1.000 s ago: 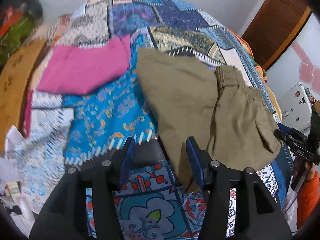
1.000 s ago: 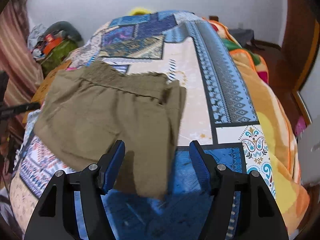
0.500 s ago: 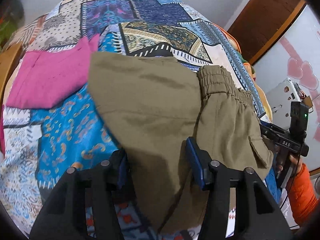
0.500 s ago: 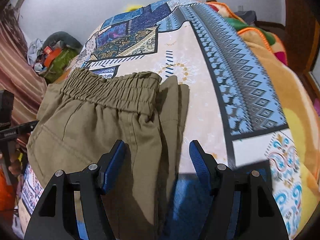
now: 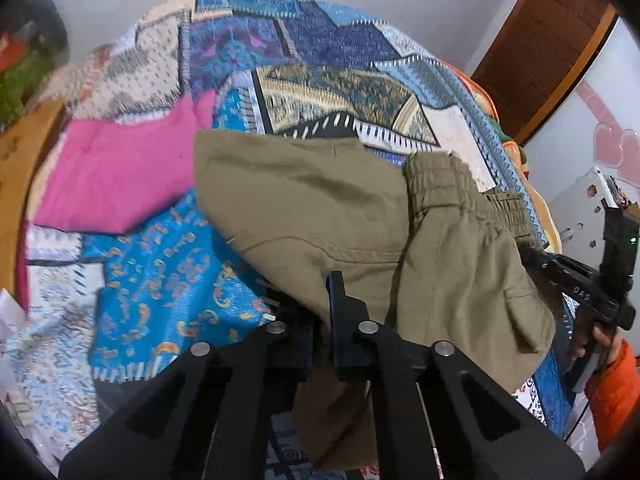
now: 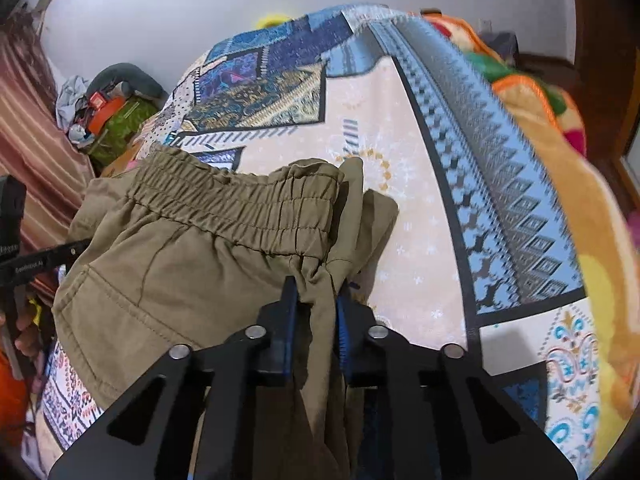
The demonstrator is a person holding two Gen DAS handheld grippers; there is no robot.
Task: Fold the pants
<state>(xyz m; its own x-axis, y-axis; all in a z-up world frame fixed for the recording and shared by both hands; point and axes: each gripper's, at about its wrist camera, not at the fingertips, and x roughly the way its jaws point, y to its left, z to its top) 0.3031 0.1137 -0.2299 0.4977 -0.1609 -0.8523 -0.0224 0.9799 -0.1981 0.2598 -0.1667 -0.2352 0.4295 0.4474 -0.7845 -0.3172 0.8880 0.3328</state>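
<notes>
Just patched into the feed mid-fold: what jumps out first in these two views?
The olive pants fill the middle of both views, spread on the loud patchwork bedspread, elastic waistband bunched. Each hand-held gripper is shut on them: the right hand-held gripper pinches cloth just below the waistband's end, the left hand-held gripper clamps the near edge. A bright pink garment lies left of the pants in the left wrist view.

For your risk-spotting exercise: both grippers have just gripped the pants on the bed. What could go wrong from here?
1. The right gripper pinches only a bunched edge of the pants below the waistband; it may slip out.
2. The left gripper may have caught just one layer, so the fold could come out uneven.
3. Dragging could disturb the pink cloth close by.
</notes>
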